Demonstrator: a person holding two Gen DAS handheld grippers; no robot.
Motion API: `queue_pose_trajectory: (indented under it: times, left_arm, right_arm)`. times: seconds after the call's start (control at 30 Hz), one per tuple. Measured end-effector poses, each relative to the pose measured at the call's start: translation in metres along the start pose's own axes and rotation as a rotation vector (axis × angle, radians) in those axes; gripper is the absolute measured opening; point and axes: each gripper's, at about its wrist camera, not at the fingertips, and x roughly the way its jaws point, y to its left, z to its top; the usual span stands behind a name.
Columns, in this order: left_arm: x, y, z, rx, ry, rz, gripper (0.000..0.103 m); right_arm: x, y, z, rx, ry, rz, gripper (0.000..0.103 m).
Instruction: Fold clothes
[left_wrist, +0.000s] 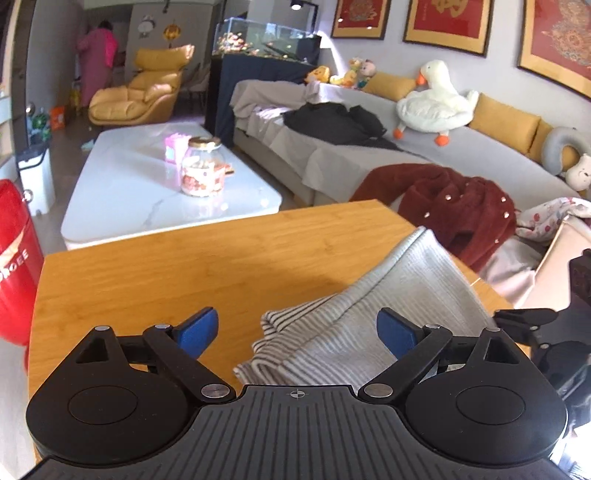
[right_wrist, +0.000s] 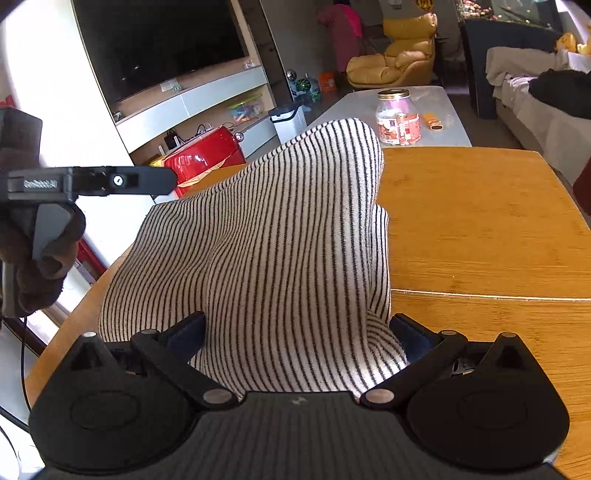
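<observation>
A black-and-white striped knit garment (right_wrist: 280, 243) is seen bunched on the honey-coloured wooden surface (right_wrist: 480, 221). In the right wrist view it rises as a tall hump from six o'clock to twelve o'clock, filling the middle of the frame. The right gripper (right_wrist: 295, 336) is seen with its jaws set wide apart, and the striped cloth fills the whole gap between them; whether the blue pads (right_wrist: 186, 338) press on the cloth cannot be told, as the fabric hides their inner faces.

In the left wrist view the same garment (left_wrist: 354, 325) lies from six o'clock out toward two o'clock, with a finer grey-striped fold laid over the bolder stripes at its near end. The left gripper (left_wrist: 297, 332) is held over that near end with its jaws apart; the cloth passes between the blue pads (left_wrist: 197, 332) and overlaps the right-hand one, while the left-hand pad is clear of it over bare wood.

At nine o'clock in the right wrist view the other gripper's black body is seen side-on, held in a brown gloved hand (right_wrist: 37, 258).

Beyond the wooden surface a white marble-topped coffee table (left_wrist: 140, 184) is seen at eleven o'clock in the left wrist view, with a clear glass jar with a printed label (left_wrist: 202, 168) on it. A dark red fuzzy garment with pearl studs (left_wrist: 454, 206) is draped over the edge of the grey sofa (left_wrist: 461, 155) at two o'clock.
</observation>
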Motion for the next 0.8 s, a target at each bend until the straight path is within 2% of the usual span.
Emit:
queue_pose_trajectory:
  times: [0.1, 0.2, 0.3, 0.43, 0.5, 0.63, 0.8]
  left_arm:
    - [0.0, -0.015, 0.006, 0.023, 0.0, -0.049, 0.095]
    - [0.021, -0.023, 0.003, 0.041, 0.066, -0.037, 0.085]
    - [0.04, -0.023, -0.004, 0.041, 0.115, -0.013, 0.082]
    - [0.045, -0.016, -0.006, 0.017, 0.118, -0.022, 0.083]
    - [0.045, -0.016, -0.007, 0.019, 0.12, -0.023, 0.083]
    - [0.046, -0.015, -0.008, 0.027, 0.127, -0.02, 0.083]
    - [0.05, -0.01, -0.01, 0.016, 0.133, -0.026, 0.083]
  right_arm:
    - [-0.01, 0.0, 0.007, -0.023, -0.036, -0.004, 0.103]
    - [-0.026, -0.004, 0.02, -0.032, -0.09, -0.017, 0.103]
    - [-0.04, -0.014, 0.044, -0.035, -0.155, -0.094, 0.103]
    - [-0.029, -0.024, 0.067, -0.057, -0.191, -0.19, 0.103]
    - [-0.011, -0.024, 0.074, -0.107, -0.167, -0.249, 0.103]
    - [0.046, -0.017, 0.068, -0.247, -0.04, -0.423, 0.103]
    - [0.051, -0.018, 0.066, -0.214, -0.046, -0.435, 0.103]
